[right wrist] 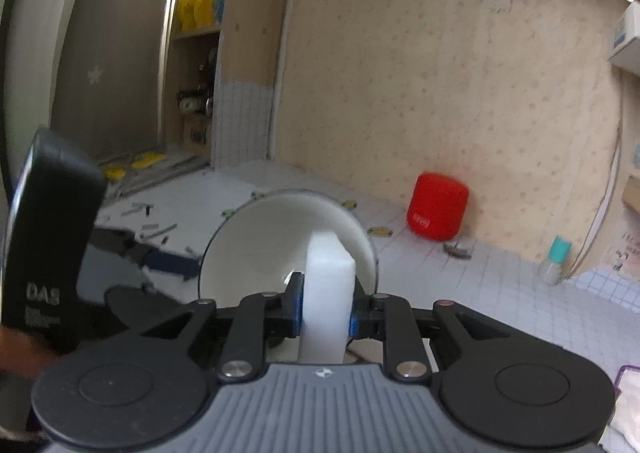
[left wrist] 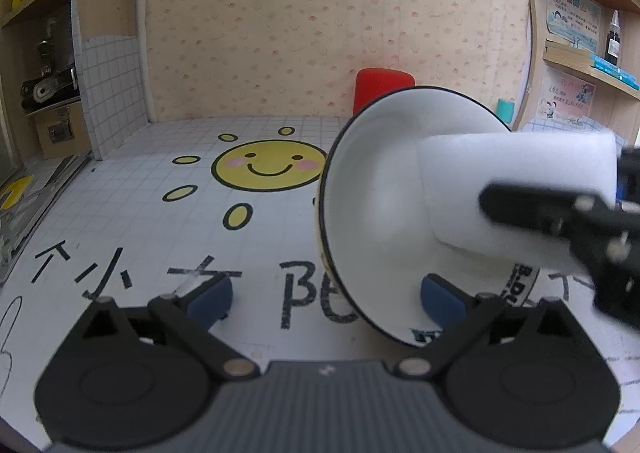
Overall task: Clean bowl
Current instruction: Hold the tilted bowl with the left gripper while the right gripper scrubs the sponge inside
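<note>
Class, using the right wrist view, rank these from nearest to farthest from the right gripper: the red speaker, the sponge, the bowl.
1. Sponge: clamped between the pads of the right gripper, dead centre.
2. Bowl: just ahead, tipped with its open side to the camera, the sponge's far end reaching into it.
3. Red speaker: far right, at the foot of the wall.
</note>
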